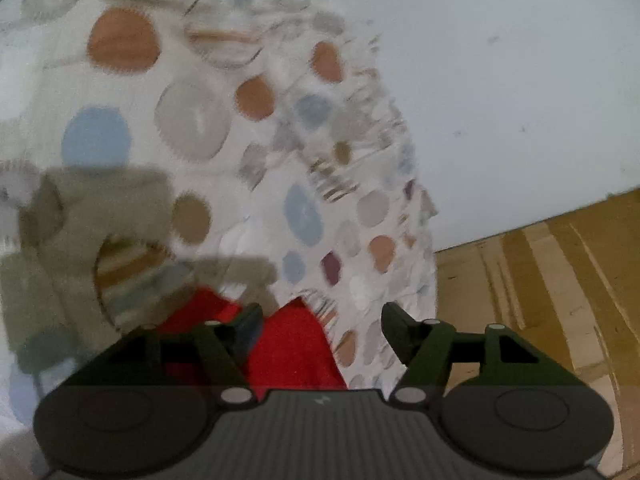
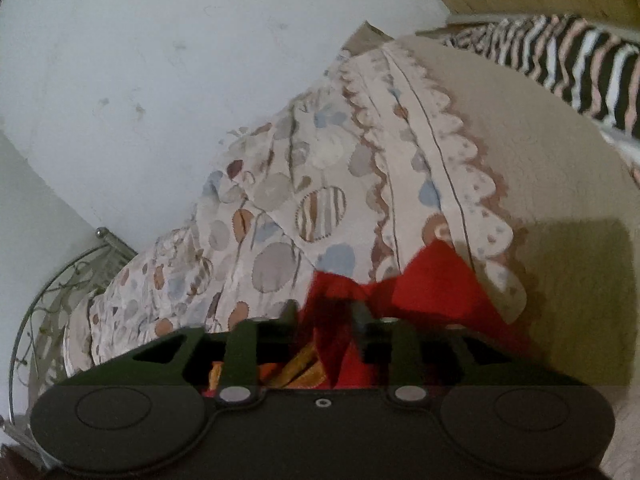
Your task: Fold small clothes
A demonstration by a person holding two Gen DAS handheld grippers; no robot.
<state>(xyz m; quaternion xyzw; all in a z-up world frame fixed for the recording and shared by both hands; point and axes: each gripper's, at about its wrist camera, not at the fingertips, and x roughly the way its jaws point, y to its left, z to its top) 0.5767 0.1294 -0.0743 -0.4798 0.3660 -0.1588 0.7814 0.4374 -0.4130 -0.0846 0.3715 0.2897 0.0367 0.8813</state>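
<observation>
A small red garment (image 1: 296,344) lies on a bed cover with coloured dots (image 1: 192,128). In the left wrist view my left gripper (image 1: 320,320) is open, its jaws wide apart, with the red cloth lying between and under them. In the right wrist view my right gripper (image 2: 326,312) is shut on the red garment (image 2: 432,284), which bunches between the narrow jaws and spreads to the right. An orange print (image 2: 296,368) on the cloth shows just under the fingers.
A dotted pillow with a scalloped edge (image 2: 440,152) lies ahead of the right gripper. A striped cloth (image 2: 560,56) lies at the far right. A metal bed frame (image 2: 52,288) stands at the left. White wall (image 1: 500,80) and wooden floor (image 1: 560,280) are beyond the bed.
</observation>
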